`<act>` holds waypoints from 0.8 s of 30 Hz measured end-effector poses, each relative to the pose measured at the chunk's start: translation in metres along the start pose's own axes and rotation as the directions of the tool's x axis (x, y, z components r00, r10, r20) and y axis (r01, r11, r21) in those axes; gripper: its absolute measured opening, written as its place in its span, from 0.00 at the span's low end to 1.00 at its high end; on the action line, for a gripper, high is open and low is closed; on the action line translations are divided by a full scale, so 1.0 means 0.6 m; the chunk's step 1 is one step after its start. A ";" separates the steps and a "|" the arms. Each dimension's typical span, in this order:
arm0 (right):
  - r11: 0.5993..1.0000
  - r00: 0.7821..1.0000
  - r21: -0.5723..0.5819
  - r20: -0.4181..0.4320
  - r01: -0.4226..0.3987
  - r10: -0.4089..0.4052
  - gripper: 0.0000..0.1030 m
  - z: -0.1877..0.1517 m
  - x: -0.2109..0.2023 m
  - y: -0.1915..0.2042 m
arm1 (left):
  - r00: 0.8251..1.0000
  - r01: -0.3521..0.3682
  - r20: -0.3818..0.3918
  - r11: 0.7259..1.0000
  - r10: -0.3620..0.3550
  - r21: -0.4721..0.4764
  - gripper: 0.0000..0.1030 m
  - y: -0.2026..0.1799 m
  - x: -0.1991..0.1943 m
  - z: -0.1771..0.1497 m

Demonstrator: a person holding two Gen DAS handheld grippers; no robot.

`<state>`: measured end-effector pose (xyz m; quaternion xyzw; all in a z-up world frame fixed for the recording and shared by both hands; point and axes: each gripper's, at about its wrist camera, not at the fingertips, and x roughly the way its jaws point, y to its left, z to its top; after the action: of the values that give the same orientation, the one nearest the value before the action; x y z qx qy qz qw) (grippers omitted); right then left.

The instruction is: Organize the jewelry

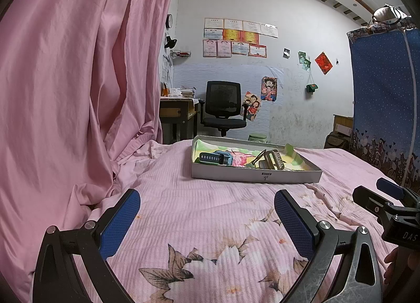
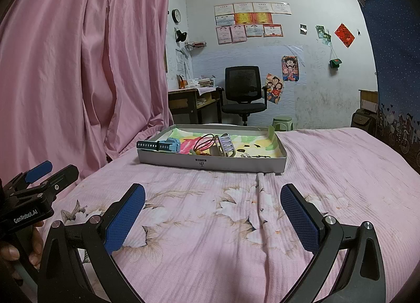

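Hovering apart and empty, both tongs, left [image 1: 207,220] and right [image 2: 212,215], are risking snagging tangled jewelry [image 2: 210,142] in the tray [image 2: 210,165] ahead.

Bed [image 2: 328,171] with pink floral bedspread, shallow grey box tray [image 2: 210,163] resting on it

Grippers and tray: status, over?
Left gripper open, empty. Right gripper open, empty. Tray on the bed ahead, blue watch and hair clip inside. Nothing between.
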<state>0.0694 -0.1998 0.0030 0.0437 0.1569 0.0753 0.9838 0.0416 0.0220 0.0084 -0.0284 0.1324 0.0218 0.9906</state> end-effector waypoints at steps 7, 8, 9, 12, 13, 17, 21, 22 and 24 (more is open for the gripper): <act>1.000 1.000 -0.001 -0.001 0.000 0.000 0.99 0.000 0.000 0.000 | 1.000 0.000 -0.001 1.000 0.000 0.000 1.00 -0.002 -0.001 0.002; 1.000 1.000 -0.001 -0.001 0.000 0.000 0.99 0.000 0.000 0.000 | 1.000 0.001 -0.001 1.000 -0.001 0.000 1.00 -0.002 -0.001 0.002; 1.000 1.000 0.000 -0.001 0.000 0.000 0.99 0.000 0.000 0.000 | 1.000 0.001 -0.001 1.000 -0.001 0.000 1.00 -0.001 0.000 0.002; 1.000 1.000 0.001 -0.001 0.000 0.000 0.99 0.000 0.000 0.001 | 1.000 0.001 -0.001 1.000 -0.001 0.001 1.00 -0.001 -0.001 0.002; 1.000 1.000 0.000 -0.001 0.000 0.000 0.99 0.000 0.000 0.001 | 1.000 0.000 -0.002 1.000 0.000 0.001 1.00 -0.002 -0.001 0.001; 1.000 1.000 0.000 -0.001 0.000 0.000 0.99 0.001 0.000 0.000 | 1.000 0.001 -0.002 1.000 -0.001 0.001 1.00 -0.002 -0.001 0.001; 1.000 1.000 0.000 -0.001 0.000 0.000 0.99 0.000 0.000 0.000 | 1.000 0.000 -0.002 1.000 0.000 0.001 1.00 -0.002 -0.001 0.001; 1.000 1.000 0.000 -0.001 0.000 0.000 0.99 0.000 0.000 0.001 | 1.000 0.000 -0.003 1.000 0.000 0.001 1.00 -0.002 -0.001 0.001; 1.000 1.000 0.000 -0.001 0.000 0.000 0.99 0.001 0.000 0.001 | 1.000 0.000 -0.001 1.000 0.000 0.002 1.00 -0.002 -0.001 0.001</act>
<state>0.0695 -0.1992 0.0033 0.0438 0.1573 0.0753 0.9837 0.0411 0.0208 0.0095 -0.0273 0.1331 0.0214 0.9905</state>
